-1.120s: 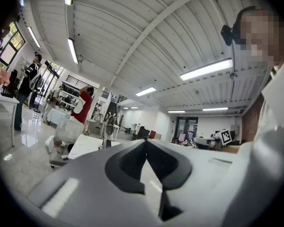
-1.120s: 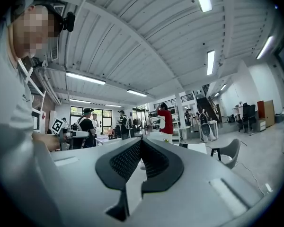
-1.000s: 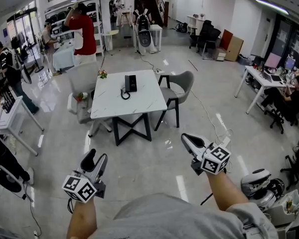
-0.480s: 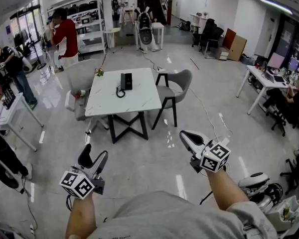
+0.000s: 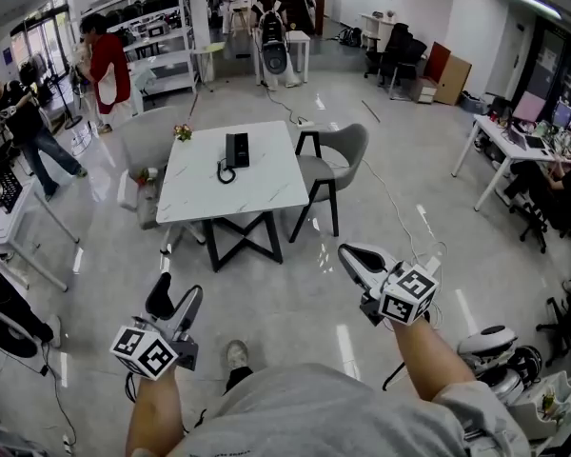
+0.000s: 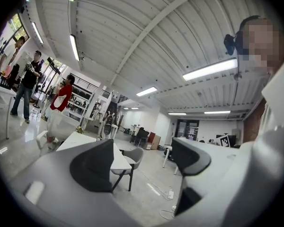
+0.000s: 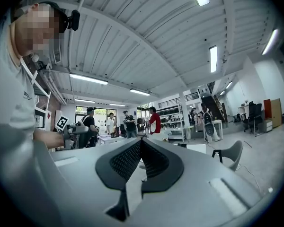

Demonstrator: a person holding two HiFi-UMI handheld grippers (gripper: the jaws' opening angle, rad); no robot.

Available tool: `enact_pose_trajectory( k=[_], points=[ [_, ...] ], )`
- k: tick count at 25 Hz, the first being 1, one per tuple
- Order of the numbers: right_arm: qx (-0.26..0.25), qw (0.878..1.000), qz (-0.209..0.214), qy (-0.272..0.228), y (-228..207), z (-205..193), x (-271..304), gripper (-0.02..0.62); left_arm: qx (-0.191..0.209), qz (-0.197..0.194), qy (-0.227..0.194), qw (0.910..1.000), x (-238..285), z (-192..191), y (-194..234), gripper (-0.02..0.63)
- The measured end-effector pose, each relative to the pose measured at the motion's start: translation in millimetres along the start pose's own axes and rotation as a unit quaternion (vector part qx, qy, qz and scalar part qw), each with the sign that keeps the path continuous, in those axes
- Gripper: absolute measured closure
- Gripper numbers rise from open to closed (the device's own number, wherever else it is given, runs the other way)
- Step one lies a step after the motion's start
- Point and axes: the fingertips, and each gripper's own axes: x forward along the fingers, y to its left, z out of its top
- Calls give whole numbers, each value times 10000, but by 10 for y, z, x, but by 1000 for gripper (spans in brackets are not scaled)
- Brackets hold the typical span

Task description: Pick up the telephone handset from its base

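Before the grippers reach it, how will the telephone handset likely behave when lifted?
Likely rigid and light: the telephone looks like a small black desk set. Its cord loops onto the table, so it may tug back when lifted.

Glossy grey floor [image 5: 285, 303], white marbled tabletop [image 5: 266, 184], black plastic telephone [image 5: 236, 150].
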Motion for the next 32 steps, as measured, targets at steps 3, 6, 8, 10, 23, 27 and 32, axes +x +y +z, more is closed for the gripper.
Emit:
enact_pose_trajectory(
  k=[3, 6, 8, 10, 23, 27, 32],
  points=[
    [-40, 9999, -105, 58, -140, -73, 337, 598, -59, -109, 46, 9999, 254, -5, 334, 190],
    [-97, 9996, -269, 70, -303, -84, 750, 598, -120, -261, 20, 9996, 565, 95, 748, 190],
    [-131, 9992, -367, 73, -386, -62, 1101, 598, -117, -389, -9, 9992, 806, 184, 1100, 192],
    [-169, 9989, -434, 72, -461, -28, 1491, 598, -103, -511, 5, 9986, 1069, 299, 1458, 190],
    [-248, 9962, -831, 11, -1182, 120, 3560, 598, -18, -1016, 284, 9944, 2405, 886, 3248, 191],
    [-167, 9959, -888, 88, -1494, 93, 3868, 598, -125, -998, 316, 9944, 2745, 926, 3541, 192],
    [-38, 9961, -872, 146, -1989, -19, 4210, 598, -170, -979, 462, 9940, 3236, 758, 3794, 191]
  ],
)
